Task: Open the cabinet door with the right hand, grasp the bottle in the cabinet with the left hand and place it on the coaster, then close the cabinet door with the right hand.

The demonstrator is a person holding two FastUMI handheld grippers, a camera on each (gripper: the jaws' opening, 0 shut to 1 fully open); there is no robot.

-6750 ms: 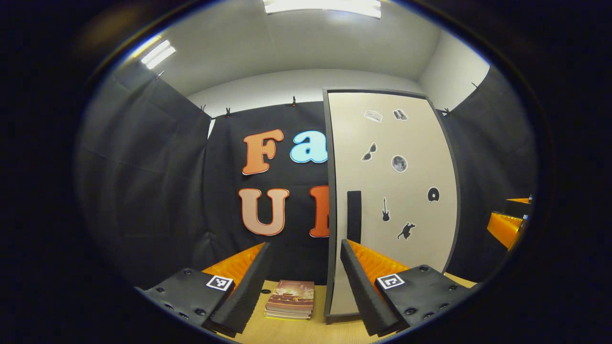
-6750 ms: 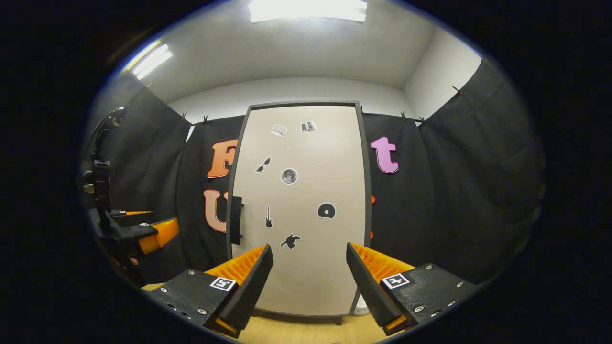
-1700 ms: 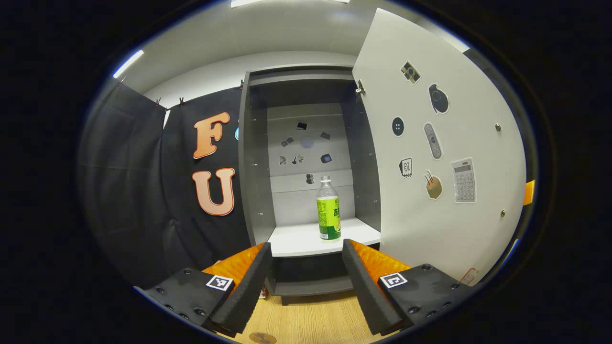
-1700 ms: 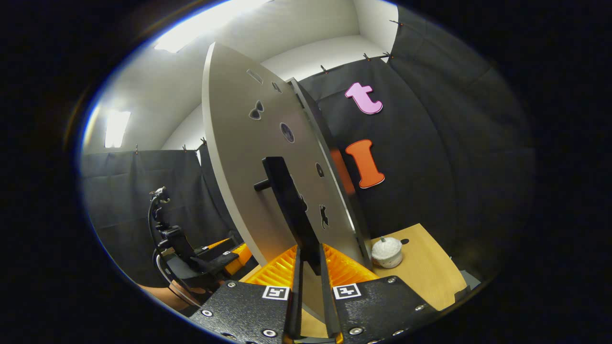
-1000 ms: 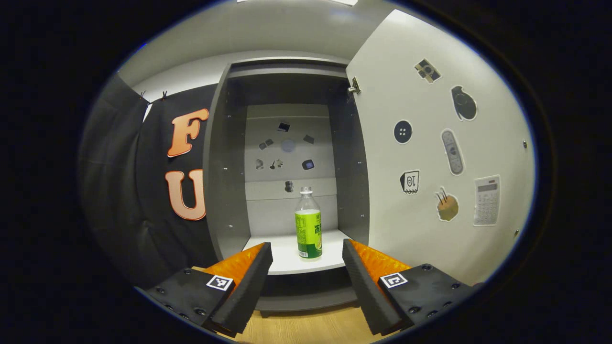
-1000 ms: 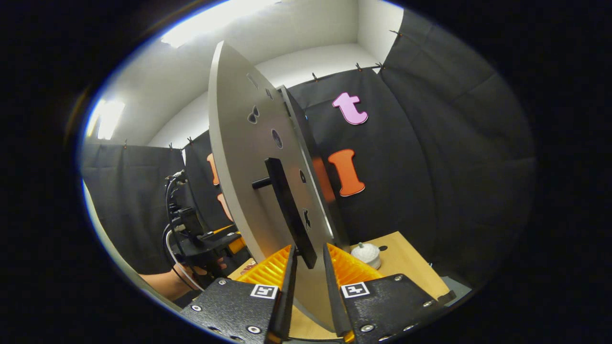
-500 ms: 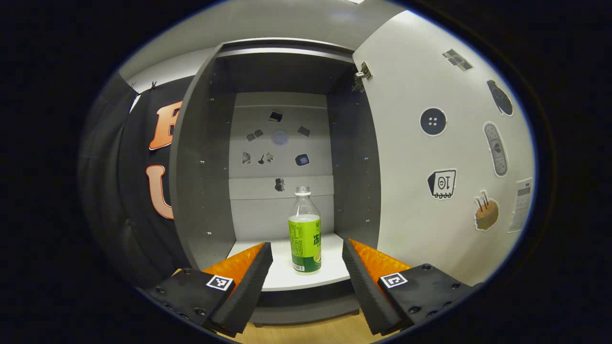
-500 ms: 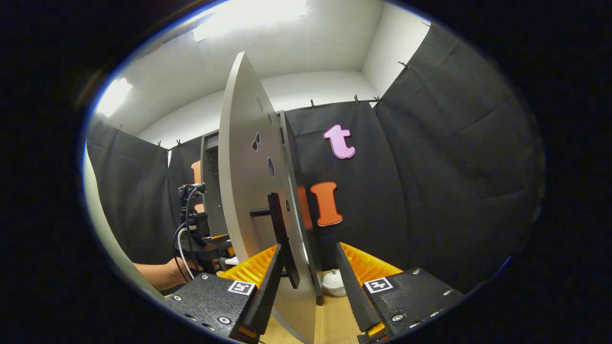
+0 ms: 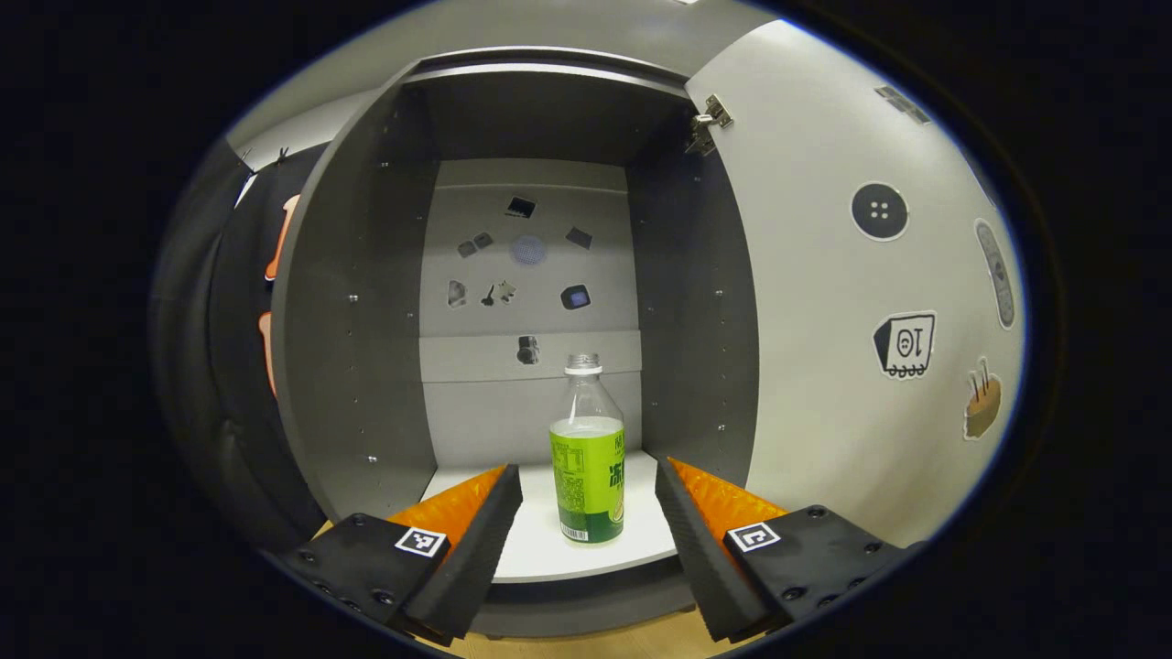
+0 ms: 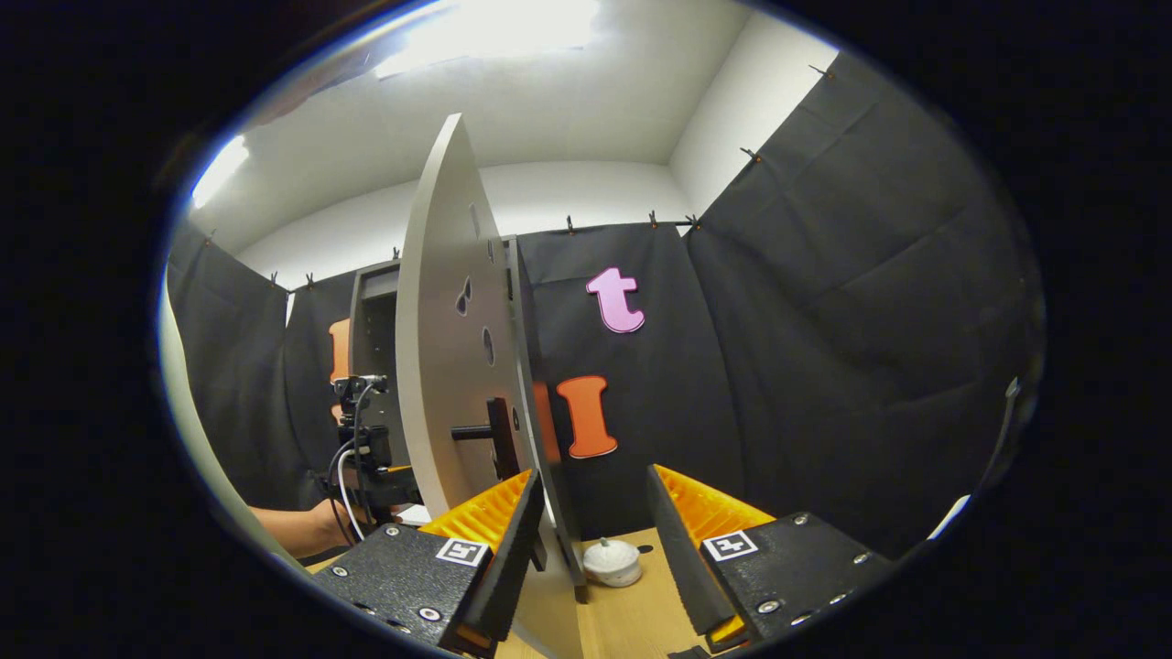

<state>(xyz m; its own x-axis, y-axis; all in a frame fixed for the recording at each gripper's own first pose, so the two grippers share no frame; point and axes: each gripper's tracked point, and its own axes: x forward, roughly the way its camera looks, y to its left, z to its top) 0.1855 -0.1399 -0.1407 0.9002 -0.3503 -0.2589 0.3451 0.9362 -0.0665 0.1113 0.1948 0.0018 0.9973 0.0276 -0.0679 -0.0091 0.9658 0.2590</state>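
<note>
Closer now, left gripper [image 9: 586, 526] fingers hide the bottle's [image 9: 587, 458] shelf edges.

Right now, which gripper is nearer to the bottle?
Left. The left gripper is open at the shelf, with the bottle just ahead between its fingers. The right gripper is outside, beside the open door.

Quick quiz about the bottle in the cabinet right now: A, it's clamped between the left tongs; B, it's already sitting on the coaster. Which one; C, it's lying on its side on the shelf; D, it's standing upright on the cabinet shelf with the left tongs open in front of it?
D: the bottle stands upright on the shelf, ahead of the open left tongs, whose fingers do not touch it.
</note>
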